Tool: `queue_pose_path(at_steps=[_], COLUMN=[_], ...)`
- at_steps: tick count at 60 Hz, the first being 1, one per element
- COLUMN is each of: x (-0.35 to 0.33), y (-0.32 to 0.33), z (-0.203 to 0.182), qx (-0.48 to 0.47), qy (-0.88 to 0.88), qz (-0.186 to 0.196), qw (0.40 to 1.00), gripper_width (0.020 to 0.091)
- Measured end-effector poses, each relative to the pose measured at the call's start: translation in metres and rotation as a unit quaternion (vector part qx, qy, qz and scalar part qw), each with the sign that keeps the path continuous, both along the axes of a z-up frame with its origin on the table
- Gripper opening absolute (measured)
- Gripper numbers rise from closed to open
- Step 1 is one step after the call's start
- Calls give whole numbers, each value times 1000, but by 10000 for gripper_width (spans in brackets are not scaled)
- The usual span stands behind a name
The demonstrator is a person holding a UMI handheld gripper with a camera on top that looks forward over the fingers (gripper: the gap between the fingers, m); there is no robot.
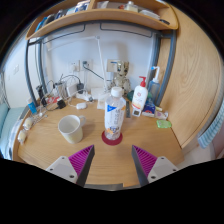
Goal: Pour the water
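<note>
A clear plastic water bottle (114, 113) with a white label and cap stands upright on a round red coaster (112, 138) in the middle of the wooden desk (60, 150). To its left, a cream-coloured cup (70, 127) stands empty-looking on the desk. My gripper (112, 160) is open, its two magenta-padded fingers (80, 159) spread wide. The bottle is just ahead of the fingers, a short way beyond their tips, with nothing between them.
A white pump bottle with a red label (139, 97) stands behind and right of the water bottle. A green sponge-like item (163, 124) lies at the right. Cables, sockets and small items (62, 92) crowd the back left. A shelf (100, 14) runs overhead.
</note>
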State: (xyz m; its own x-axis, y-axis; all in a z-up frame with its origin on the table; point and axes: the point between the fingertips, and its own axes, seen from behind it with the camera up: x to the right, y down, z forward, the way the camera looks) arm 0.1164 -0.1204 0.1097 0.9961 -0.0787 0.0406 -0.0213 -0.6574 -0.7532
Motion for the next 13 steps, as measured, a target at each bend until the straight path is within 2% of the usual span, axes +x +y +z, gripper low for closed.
queue_pose_path(at_steps=[13], x=[0], y=[2], z=[24], qx=[10], qy=[4], qz=[-5], qw=[1000], gripper_width=[753])
